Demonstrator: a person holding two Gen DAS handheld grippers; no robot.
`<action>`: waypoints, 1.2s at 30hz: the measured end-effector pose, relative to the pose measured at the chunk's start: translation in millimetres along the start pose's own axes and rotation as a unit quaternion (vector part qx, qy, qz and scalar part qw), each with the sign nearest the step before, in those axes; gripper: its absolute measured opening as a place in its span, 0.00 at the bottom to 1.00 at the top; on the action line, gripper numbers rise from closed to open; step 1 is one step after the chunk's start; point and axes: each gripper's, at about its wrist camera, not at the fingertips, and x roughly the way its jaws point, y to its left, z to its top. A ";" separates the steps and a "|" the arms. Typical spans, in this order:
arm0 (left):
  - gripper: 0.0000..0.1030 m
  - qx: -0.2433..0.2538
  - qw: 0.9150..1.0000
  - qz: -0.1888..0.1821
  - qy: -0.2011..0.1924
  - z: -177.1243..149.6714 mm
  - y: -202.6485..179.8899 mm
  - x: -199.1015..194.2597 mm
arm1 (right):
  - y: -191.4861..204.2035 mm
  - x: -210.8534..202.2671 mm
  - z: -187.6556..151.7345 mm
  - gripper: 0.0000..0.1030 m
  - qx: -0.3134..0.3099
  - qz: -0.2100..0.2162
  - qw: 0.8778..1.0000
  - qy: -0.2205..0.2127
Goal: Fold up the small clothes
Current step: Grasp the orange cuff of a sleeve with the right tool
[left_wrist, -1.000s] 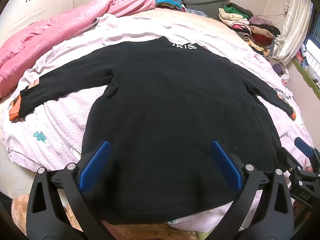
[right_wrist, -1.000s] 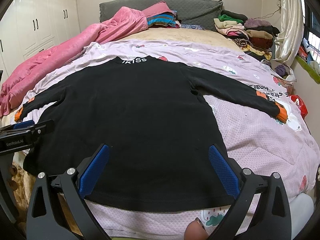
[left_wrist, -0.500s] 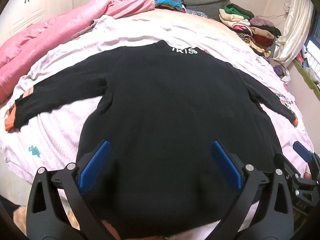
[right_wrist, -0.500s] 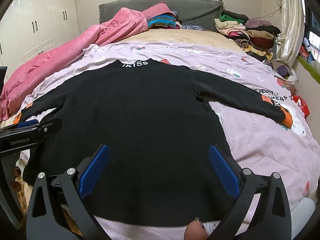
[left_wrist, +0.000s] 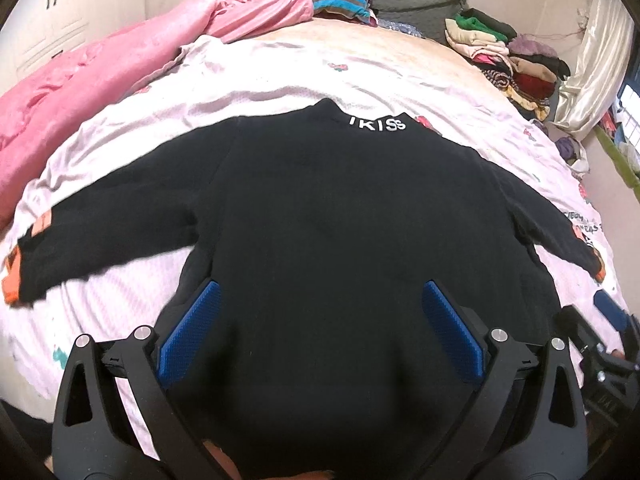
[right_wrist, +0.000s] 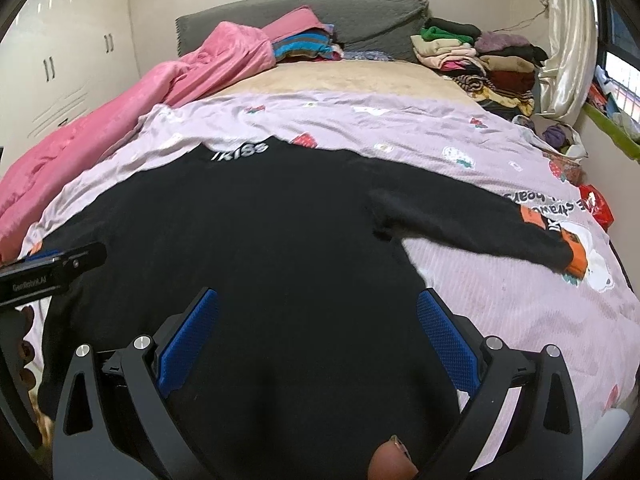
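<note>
A black long-sleeved sweater (left_wrist: 340,220) with white "IKISS" lettering at the collar lies flat on the bed, sleeves spread to both sides, orange patches at the cuffs. It also shows in the right wrist view (right_wrist: 260,240). My left gripper (left_wrist: 318,312) is open, low over the sweater's lower left part, its hem hidden under the jaws. My right gripper (right_wrist: 318,316) is open over the lower right part. The right gripper's body shows at the left view's right edge (left_wrist: 600,344); the left one's at the right view's left edge (right_wrist: 44,272).
A lilac printed sheet (right_wrist: 520,304) covers the bed. A pink quilt (left_wrist: 80,76) lies along the left side. Stacked folded clothes (right_wrist: 480,56) sit at the far right by a curtain. A grey headboard (right_wrist: 360,16) and white wardrobes (right_wrist: 60,72) stand behind.
Both grippers have moved forward and lower over the sweater; the hem, visible before, is now hidden beneath the jaws. Both stay open.
</note>
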 end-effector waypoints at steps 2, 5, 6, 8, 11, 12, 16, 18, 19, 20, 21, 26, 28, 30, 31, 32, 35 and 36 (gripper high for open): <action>0.91 0.001 1.000 -0.001 0.002 6.7 -1.8 4.2 | -6.1 4.4 5.8 0.96 0.006 -0.006 1.000 -0.001; 0.91 0.004 1.000 -0.003 0.001 15.9 -4.6 10.1 | -16.7 12.5 14.1 0.96 0.017 -0.017 1.000 -0.002; 0.91 0.005 1.000 -0.004 0.000 18.5 -5.0 12.0 | -20.9 15.5 17.1 0.96 0.021 -0.018 1.000 -0.002; 0.91 0.006 1.000 -0.006 0.004 24.6 -6.9 16.6 | -28.6 20.0 21.2 0.96 0.029 -0.024 0.999 -0.003; 0.91 0.010 1.000 -0.008 0.004 34.6 -10.4 23.2 | -42.8 29.0 29.2 0.96 0.042 -0.034 0.999 -0.002; 0.91 0.010 1.000 -0.009 0.003 37.9 -11.6 25.4 | -46.6 30.8 30.6 0.96 0.044 -0.037 0.998 -0.002; 0.92 0.016 1.000 -0.010 0.005 50.6 -18.6 36.5 | -68.5 40.9 36.2 0.96 0.066 -0.053 0.996 0.003; 0.91 0.016 1.000 -0.013 0.009 54.4 -20.8 42.4 | -81.3 46.9 37.8 0.96 0.079 -0.065 0.995 0.009; 0.91 0.016 1.000 -0.016 0.012 55.8 -22.0 45.5 | -87.5 49.5 38.5 0.96 0.084 -0.069 0.994 0.012; 0.92 0.017 1.000 -0.017 0.016 57.8 -23.8 49.7 | -94.0 52.1 39.2 0.96 0.091 -0.075 0.993 0.014; 0.92 0.018 1.000 -0.017 0.018 59.1 -25.4 53.2 | -104.8 55.0 39.6 0.96 0.104 -0.086 0.991 0.017; 0.91 0.024 0.999 -0.019 0.029 63.9 -31.1 70.8 | -143.8 64.7 38.4 0.96 0.152 -0.111 0.982 0.030; 0.92 0.025 0.999 -0.018 0.033 65.6 -33.5 77.3 | -160.4 68.8 36.3 0.96 0.172 -0.120 0.977 0.036; 0.91 0.026 0.999 -0.019 0.033 66.9 -35.7 80.9 | -177.5 71.6 33.4 0.96 0.197 -0.133 0.971 0.041; 0.91 0.027 0.999 -0.020 0.034 67.8 -37.4 82.9 | -186.7 73.0 31.9 0.96 0.209 -0.135 0.968 0.043; 0.91 0.028 0.999 -0.020 0.035 68.9 -39.4 85.3 | -192.2 73.8 30.7 0.96 0.217 -0.138 0.965 0.045; 0.91 0.032 0.999 -0.019 0.037 72.3 -44.8 91.6 | -215.4 76.5 24.3 0.96 0.255 -0.144 0.955 0.051; 0.91 0.033 0.999 -0.020 0.038 74.0 -46.7 93.8 | -225.2 78.5 22.0 0.96 0.270 -0.145 0.951 0.053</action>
